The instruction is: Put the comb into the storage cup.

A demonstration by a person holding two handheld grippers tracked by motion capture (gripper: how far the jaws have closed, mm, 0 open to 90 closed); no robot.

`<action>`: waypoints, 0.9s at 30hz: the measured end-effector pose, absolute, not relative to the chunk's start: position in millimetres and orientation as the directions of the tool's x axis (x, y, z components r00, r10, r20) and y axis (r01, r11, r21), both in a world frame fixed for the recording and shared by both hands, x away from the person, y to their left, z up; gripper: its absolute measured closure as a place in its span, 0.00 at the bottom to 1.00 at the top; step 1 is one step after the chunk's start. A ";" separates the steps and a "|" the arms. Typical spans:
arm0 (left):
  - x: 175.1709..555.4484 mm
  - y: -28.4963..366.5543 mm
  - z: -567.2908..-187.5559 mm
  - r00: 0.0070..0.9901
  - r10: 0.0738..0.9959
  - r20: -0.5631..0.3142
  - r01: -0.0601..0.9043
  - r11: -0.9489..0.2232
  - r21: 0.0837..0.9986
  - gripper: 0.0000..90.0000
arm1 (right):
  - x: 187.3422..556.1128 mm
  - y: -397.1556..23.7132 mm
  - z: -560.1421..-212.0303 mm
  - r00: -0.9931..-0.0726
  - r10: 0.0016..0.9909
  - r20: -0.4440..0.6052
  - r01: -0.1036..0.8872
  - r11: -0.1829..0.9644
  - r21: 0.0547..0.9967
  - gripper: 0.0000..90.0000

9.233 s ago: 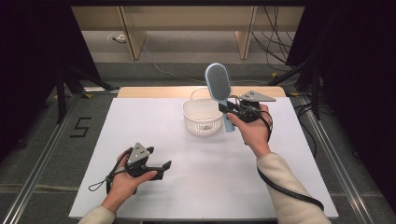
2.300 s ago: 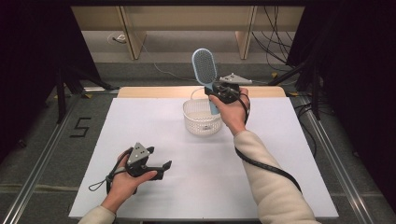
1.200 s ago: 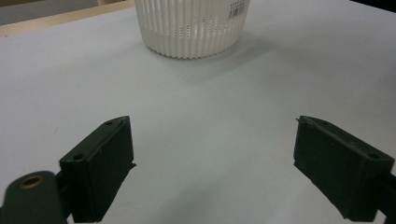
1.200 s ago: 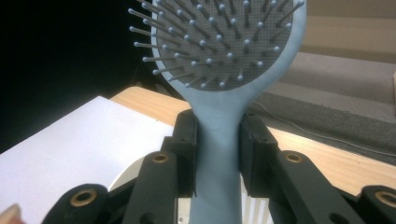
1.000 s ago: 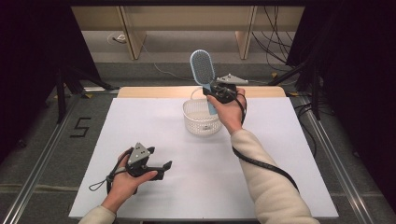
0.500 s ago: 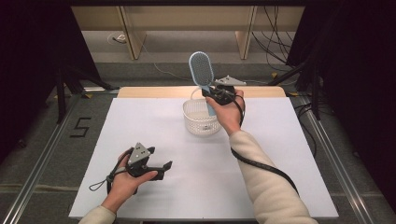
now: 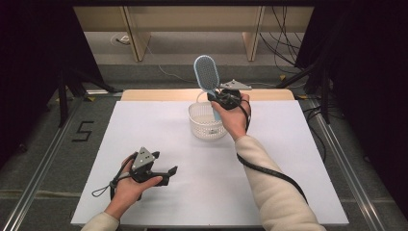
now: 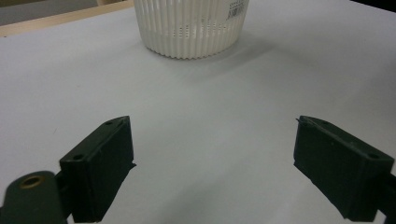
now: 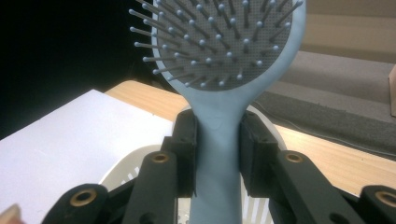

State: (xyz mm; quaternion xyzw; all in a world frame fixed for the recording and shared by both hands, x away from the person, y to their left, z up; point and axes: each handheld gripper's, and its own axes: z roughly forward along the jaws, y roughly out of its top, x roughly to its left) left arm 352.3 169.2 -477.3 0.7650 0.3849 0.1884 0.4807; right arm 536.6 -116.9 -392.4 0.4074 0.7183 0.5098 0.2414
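Observation:
A light blue hairbrush (image 7: 207, 77) stands nearly upright above a white ribbed basket (image 7: 206, 126) at the table's back middle. My right gripper (image 7: 217, 99) is shut on the hairbrush's handle (image 9: 217, 140), bristles toward the camera in the right gripper view, with the basket's rim (image 9: 122, 169) just below. The handle's lower end dips into the basket. My left gripper (image 7: 169, 174) rests open low over the white table near the front left, nothing between its jaws. From the left gripper view, the basket (image 8: 189, 23) stands ahead, well beyond the two fingertips (image 8: 105, 161).
A white sheet (image 7: 144, 125) covers the table, with a wooden strip (image 7: 154, 94) along the back edge. Cables (image 7: 279, 173) trail from both grippers. Dark stands and floor rails (image 7: 43, 154) flank the table.
My right gripper has carried the hairbrush leftward and back, from beside the basket's right edge to over it. The left gripper has stayed still.

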 end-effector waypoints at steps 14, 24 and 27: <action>352.2 168.9 -477.3 0.632 0.770 -0.083 0.408 -0.240 0.881 0.13 | 536.8 -115.0 -397.6 -0.550 0.832 0.068 0.344 0.152 0.927 0.79; 352.3 168.9 -477.3 0.634 0.769 -0.082 0.407 -0.241 0.881 0.13 | 536.5 -113.6 -401.4 -0.553 0.830 0.067 0.349 0.159 0.923 0.79; 352.3 168.8 -477.3 0.634 0.769 -0.082 0.407 -0.241 0.881 0.13 | 536.7 -113.4 -402.7 -0.554 0.830 0.068 0.351 0.158 0.923 0.79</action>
